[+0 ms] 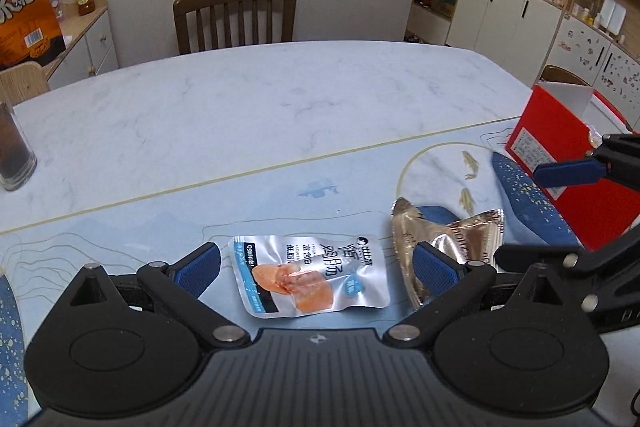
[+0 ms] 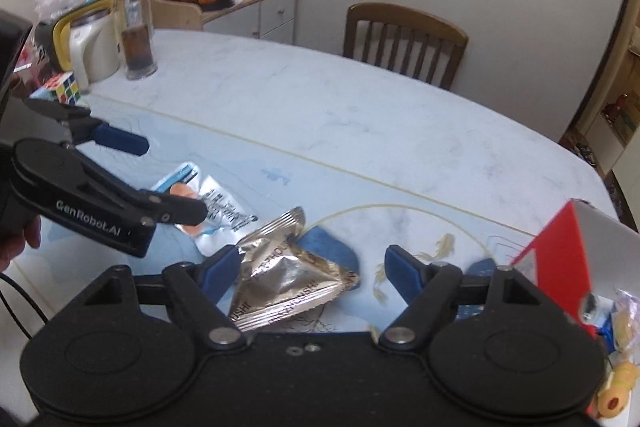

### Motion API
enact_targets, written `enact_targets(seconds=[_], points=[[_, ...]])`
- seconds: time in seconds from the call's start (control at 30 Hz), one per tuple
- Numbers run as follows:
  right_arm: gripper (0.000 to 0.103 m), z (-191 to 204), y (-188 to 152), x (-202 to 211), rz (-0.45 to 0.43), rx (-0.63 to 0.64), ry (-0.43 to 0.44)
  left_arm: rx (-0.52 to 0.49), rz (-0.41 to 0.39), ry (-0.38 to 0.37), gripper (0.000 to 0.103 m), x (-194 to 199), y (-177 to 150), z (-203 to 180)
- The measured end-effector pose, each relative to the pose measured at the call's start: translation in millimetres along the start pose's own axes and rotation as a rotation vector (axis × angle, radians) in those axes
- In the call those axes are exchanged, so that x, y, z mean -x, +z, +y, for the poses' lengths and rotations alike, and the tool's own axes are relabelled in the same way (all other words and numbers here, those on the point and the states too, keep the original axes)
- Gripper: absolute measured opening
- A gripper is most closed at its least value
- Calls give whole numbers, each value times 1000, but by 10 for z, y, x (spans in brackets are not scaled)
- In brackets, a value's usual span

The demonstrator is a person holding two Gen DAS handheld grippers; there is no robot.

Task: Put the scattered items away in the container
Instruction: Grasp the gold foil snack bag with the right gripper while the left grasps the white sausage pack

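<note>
Two packets: lying loose on the table mat (image 1: 120,227), both outside the red box (image 1: 560,131).
Chicken packet (image 1: 308,275): lying flat on the mat, to the left of the red box and well apart from it; sitting between the spread fingers of the left gripper (image 1: 316,267), touching neither pad as far as the left wrist view is showing.
Foil packet (image 2: 288,279): lying crumpled between the chicken packet and the red box, just beside the chicken packet; its left edge is sitting against the left finger of the right gripper (image 2: 312,271) in the right wrist view.
Left gripper state: jaws standing wide apart, gripping nothing, hovering low over the chicken packet.
Right gripper state: jaws standing wide apart, gripping nothing, framing the foil packet.
Red box: standing open at the right end of the mat, with wrapped snacks (image 2: 620,331) showing inside in the right wrist view.
Table (image 1: 260,99): marble-patterned top extending beyond the mat, away from the red box.
Glass jar (image 1: 14,151): standing on the table far to the left of the red box.
Chair (image 1: 236,15): standing at the far side of the table from the red box.
</note>
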State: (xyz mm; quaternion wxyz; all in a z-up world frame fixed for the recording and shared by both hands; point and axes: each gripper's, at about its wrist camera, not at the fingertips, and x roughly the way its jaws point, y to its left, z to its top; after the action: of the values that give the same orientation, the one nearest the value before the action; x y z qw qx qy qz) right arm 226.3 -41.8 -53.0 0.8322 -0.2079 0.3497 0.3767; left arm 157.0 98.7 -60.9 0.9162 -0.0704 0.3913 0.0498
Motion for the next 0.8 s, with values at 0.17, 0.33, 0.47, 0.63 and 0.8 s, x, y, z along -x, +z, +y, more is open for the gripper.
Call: enact_targets(seconds=[0.17,0.33,0.47,0.63,0.8], points=[[78,111,-22,-175,26,66,14,-4,8,-8,103,-95,-12,48],[72,241,-52,-305,30,180,-11,-35,37,-19,103,-229,-53,29],[67,278,-71,-405,40,220,-5,-45,42,3,103,-317,-88,19],[67,318,-121,-521,50,244,12,-86,39,8,103,-371,-114,-28],[50,247,-135,-599,98,223,43,-114,27,-19,103,-365,-117,-26]])
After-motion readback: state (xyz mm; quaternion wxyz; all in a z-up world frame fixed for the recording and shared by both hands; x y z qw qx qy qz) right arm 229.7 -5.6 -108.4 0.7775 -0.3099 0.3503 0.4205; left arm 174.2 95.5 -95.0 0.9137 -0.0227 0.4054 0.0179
